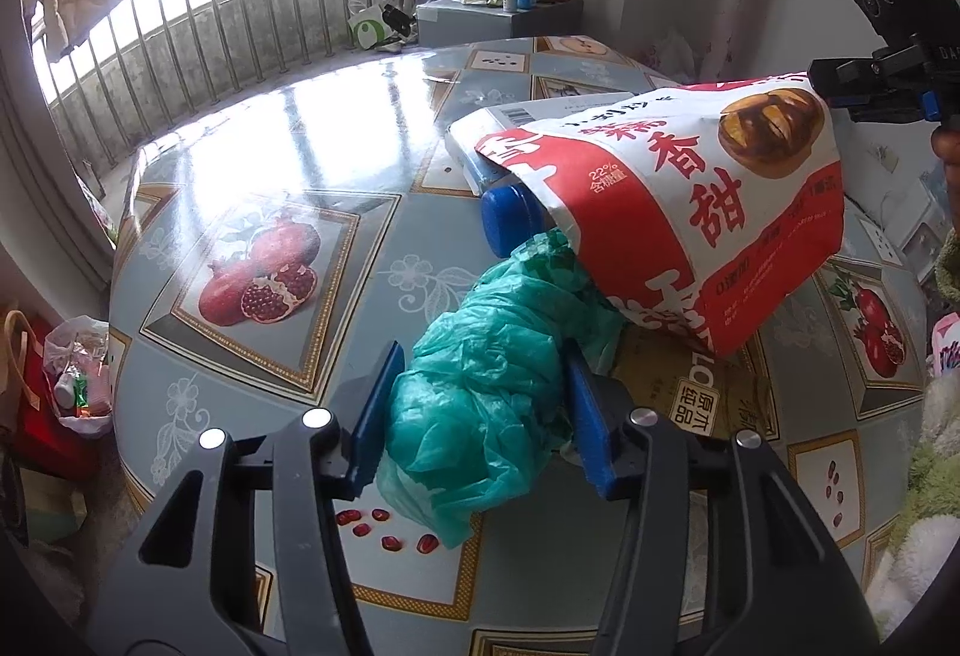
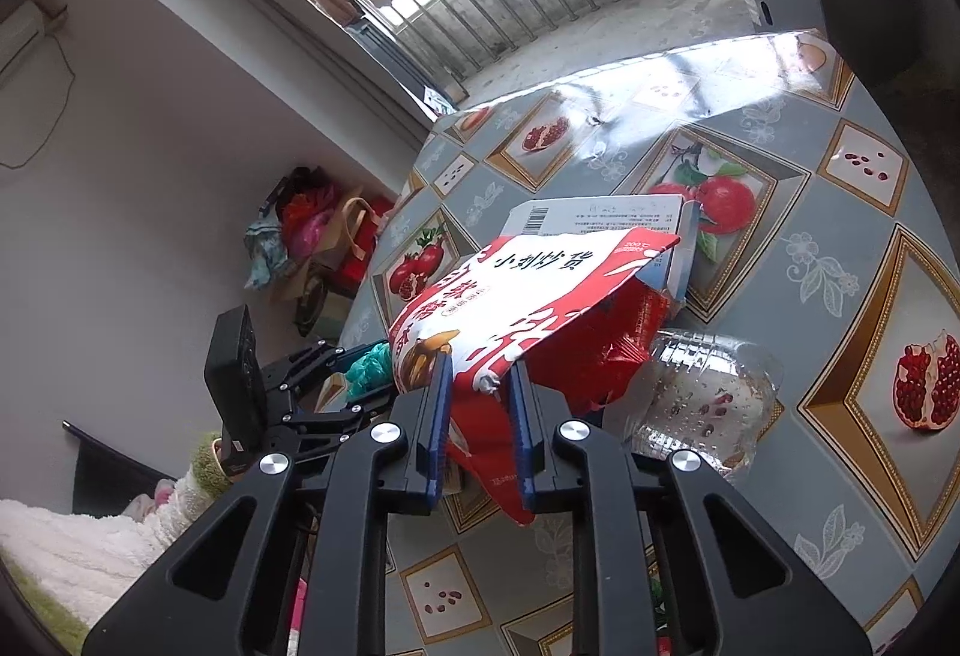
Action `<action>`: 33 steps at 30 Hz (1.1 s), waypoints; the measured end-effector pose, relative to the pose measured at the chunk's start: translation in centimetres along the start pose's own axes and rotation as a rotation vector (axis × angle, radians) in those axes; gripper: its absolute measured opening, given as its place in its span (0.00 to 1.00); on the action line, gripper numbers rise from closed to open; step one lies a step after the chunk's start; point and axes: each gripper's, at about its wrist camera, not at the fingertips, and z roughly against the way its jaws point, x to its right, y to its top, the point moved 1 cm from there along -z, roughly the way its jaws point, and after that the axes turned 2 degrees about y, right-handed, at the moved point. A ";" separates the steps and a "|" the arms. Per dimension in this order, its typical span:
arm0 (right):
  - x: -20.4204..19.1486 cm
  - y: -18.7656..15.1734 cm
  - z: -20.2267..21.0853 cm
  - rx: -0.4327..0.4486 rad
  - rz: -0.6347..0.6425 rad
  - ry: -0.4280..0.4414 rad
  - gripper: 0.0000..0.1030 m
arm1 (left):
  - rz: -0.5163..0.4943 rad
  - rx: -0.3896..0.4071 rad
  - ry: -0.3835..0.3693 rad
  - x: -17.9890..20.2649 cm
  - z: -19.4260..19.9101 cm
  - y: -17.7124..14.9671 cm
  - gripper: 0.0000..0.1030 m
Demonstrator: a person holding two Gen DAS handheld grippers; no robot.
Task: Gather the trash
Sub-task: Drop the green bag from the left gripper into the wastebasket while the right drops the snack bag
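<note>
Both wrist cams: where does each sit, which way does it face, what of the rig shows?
Left wrist: on the left gripper, looking down along its fingers across the table toward the window railing; green plastic bag between the fingers, right gripper at the upper right.
Right wrist: on the right gripper, facing down over the table; its fingers pinch the red snack bag, left gripper at lower left.
Shared: snack bag, green bag, white box, table.
</note>
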 end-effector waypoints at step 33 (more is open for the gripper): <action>-1.5 -0.2 4.8 0.120 0.074 0.124 0.13 | 0.008 0.099 0.056 2.5 7.0 0.7 0.47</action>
